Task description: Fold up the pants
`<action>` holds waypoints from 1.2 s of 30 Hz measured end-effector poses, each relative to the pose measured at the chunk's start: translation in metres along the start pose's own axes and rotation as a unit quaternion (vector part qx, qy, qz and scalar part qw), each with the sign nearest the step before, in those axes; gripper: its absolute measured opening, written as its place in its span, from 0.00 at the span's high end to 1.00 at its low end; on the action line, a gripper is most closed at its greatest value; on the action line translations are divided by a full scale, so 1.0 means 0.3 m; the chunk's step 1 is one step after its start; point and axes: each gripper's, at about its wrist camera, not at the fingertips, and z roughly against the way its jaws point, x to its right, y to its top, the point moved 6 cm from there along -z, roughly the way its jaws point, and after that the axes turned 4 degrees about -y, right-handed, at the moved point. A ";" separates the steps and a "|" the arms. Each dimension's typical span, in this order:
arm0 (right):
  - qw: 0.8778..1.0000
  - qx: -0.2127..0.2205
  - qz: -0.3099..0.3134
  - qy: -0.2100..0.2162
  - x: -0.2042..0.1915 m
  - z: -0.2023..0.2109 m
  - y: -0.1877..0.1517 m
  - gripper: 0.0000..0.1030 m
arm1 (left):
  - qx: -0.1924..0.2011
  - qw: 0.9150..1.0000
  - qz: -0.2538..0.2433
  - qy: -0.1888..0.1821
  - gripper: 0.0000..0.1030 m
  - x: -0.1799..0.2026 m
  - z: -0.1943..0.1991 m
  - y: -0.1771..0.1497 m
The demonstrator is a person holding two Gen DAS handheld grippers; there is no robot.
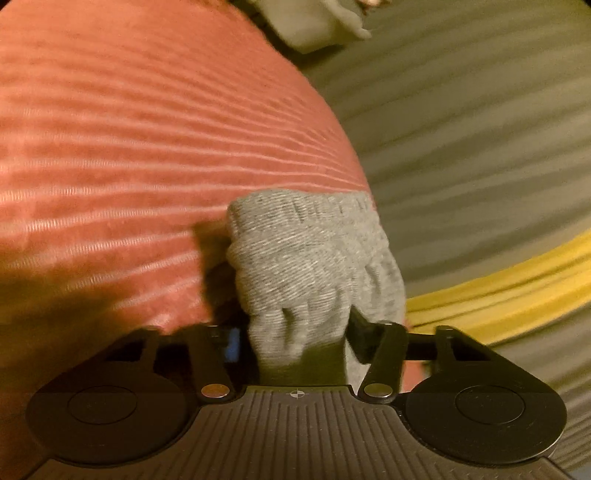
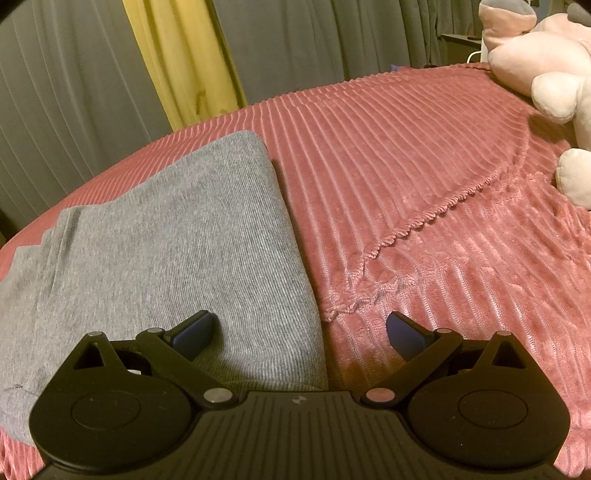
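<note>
The grey knit pants point(image 2: 177, 236) lie flat on the pink ribbed bedspread point(image 2: 424, 177), filling the left half of the right wrist view. My right gripper point(image 2: 301, 334) is open and empty, its left finger over the pants' right edge and its right finger over the bedspread. In the left wrist view my left gripper point(image 1: 295, 336) is shut on a bunched end of the grey pants point(image 1: 310, 258), held above the bedspread point(image 1: 129, 147). That view is blurred by motion.
Pink and white plush toys point(image 2: 546, 70) sit at the bed's far right. Grey curtains point(image 2: 74, 96) with a yellow panel point(image 2: 184, 62) hang behind the bed. A pale fabric shape point(image 1: 314, 22) shows at the top of the left wrist view.
</note>
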 end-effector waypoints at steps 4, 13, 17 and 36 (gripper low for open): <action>1.000 0.001 0.000 -0.001 0.000 -0.002 0.001 0.04 | 0.019 0.999 -0.043 -0.005 0.63 0.030 0.038 0.002; 1.000 0.003 -0.003 -0.001 -0.003 -0.004 0.001 0.04 | 0.006 1.000 0.025 -0.004 0.51 -0.011 -0.012 0.017; 1.000 0.006 -0.007 0.000 -0.004 -0.002 -0.002 0.04 | 0.025 0.999 -0.023 -0.001 0.67 0.045 0.029 0.012; 0.990 -0.009 -0.122 0.068 0.087 0.055 0.036 0.04 | -0.144 0.817 -0.510 -0.226 0.73 0.948 0.186 -1.131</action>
